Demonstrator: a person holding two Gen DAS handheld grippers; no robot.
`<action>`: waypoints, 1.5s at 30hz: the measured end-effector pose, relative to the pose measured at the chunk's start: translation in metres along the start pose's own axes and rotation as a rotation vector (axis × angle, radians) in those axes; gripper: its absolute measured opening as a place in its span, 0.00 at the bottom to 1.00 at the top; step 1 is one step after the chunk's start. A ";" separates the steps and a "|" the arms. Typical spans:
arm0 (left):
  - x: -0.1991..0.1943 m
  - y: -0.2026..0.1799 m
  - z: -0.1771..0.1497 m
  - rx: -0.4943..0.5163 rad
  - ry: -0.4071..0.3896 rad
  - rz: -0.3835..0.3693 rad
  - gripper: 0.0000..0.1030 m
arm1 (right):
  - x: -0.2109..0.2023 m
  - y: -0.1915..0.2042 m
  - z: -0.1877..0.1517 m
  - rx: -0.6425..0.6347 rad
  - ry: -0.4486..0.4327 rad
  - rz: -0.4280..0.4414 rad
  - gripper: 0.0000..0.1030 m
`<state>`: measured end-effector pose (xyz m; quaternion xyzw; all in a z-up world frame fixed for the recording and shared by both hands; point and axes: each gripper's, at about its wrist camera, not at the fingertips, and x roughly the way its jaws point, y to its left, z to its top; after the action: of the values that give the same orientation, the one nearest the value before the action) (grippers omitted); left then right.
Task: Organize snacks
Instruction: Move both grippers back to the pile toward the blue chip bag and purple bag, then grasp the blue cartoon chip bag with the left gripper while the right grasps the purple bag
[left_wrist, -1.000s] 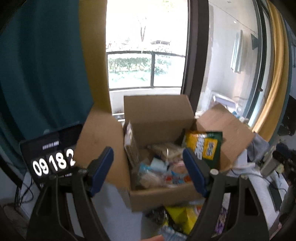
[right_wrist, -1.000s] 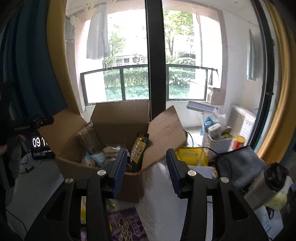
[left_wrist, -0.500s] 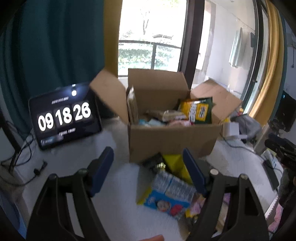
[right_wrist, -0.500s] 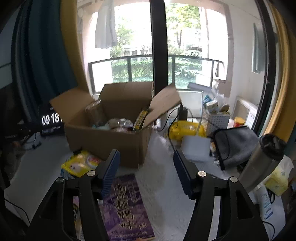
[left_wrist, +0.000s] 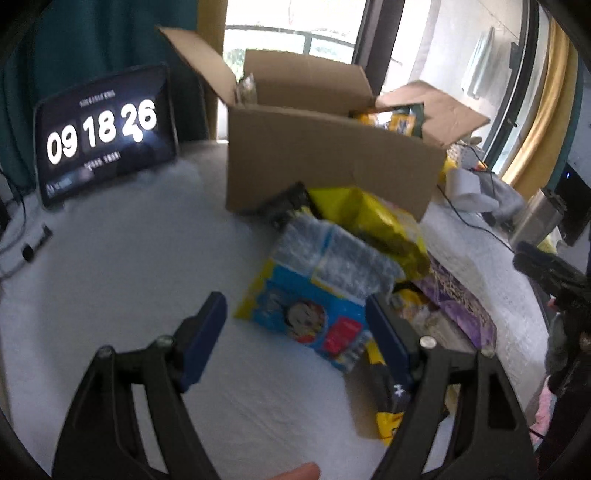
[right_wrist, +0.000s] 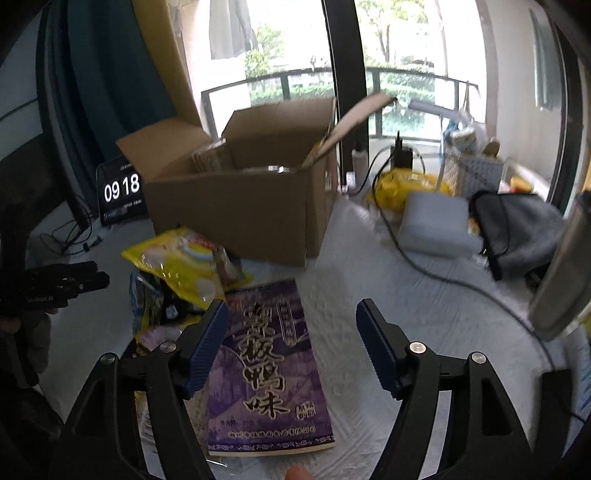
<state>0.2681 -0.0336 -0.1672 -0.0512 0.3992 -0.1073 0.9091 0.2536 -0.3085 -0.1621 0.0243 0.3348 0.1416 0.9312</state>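
Partly done: some snacks already sit in the cardboard box (right_wrist: 236, 206), ahead of both grippers. Left gripper (left_wrist: 295, 332) spread, empty — blue packet (left_wrist: 314, 295) between its fingers. Right gripper (right_wrist: 291, 343) opening, empty, above the purple packet (right_wrist: 266, 369).

A white quilted surface (right_wrist: 388, 295) carries an open brown cardboard box (right_wrist: 243, 210) toward the back – in front of it a loose heap of packets: a crinkled yellow bag (right_wrist: 181, 258), a blue-and-yellow cartoon pack (left_wrist: 306, 306), and a flat purple packet (right_wrist: 266, 365). A black clock tablet (left_wrist: 103, 133) stands propped at left; a grey pouch (right_wrist: 517, 229) and black cable (right_wrist: 443, 277) lie right
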 end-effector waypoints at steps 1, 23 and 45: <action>0.003 -0.003 -0.002 -0.001 0.005 -0.001 0.76 | 0.004 -0.002 -0.003 0.005 0.011 0.005 0.73; 0.052 -0.056 0.003 0.184 0.035 0.136 0.77 | 0.038 -0.021 -0.021 0.066 0.086 0.063 0.74; 0.078 0.010 0.012 0.087 0.021 0.011 0.74 | 0.081 0.014 -0.034 0.064 0.286 0.125 0.89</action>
<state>0.3296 -0.0426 -0.2165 -0.0084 0.4038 -0.1202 0.9069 0.2879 -0.2742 -0.2366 0.0545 0.4663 0.1906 0.8621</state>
